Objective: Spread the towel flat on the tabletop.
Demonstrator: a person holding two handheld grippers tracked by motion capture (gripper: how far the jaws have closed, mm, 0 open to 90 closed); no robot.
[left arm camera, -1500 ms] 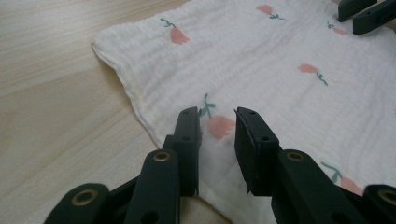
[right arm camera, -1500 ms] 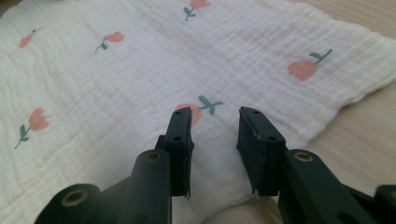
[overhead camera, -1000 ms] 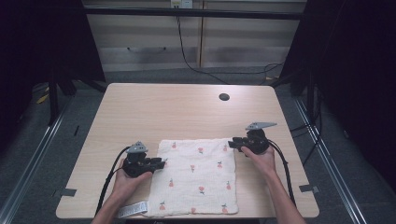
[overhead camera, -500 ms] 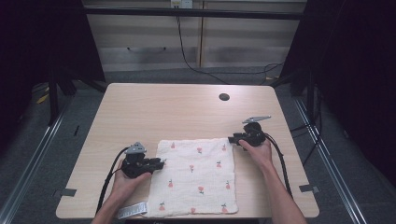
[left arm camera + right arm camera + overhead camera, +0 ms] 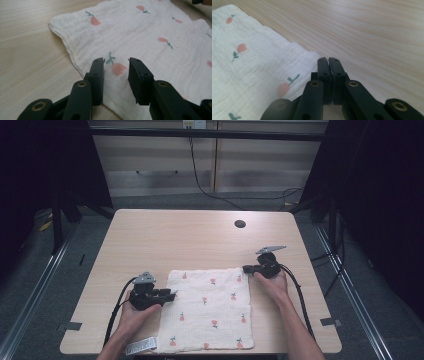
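A white cloth (image 5: 210, 309) printed with small red flowers lies flat on the wooden table (image 5: 200, 240), in the lower centre of the high view, its near edge at the table's front edge.

Left claw (image 5: 169, 295): positioned at the cloth's left edge, in the lower left of the high view, held by the person's left hand (image 5: 131, 312). In the left gripper view, the left claw (image 5: 116, 68) has its jaws apart, with one red flower of the cloth (image 5: 150, 37) visible in the gap between them. The jaws sit over the cloth just inside its edge.

Right claw (image 5: 247, 268): positioned at the cloth's upper right corner, right of centre in the high view, held by the person's right hand (image 5: 270, 282). In the right gripper view, the right claw (image 5: 328, 60) has its jaws together, tips over the corner of the cloth (image 5: 249, 75). Whether any fabric is pinched between them cannot be told.

A dark round hole (image 5: 240, 224) sits in the table's upper right area, well apart from the cloth.
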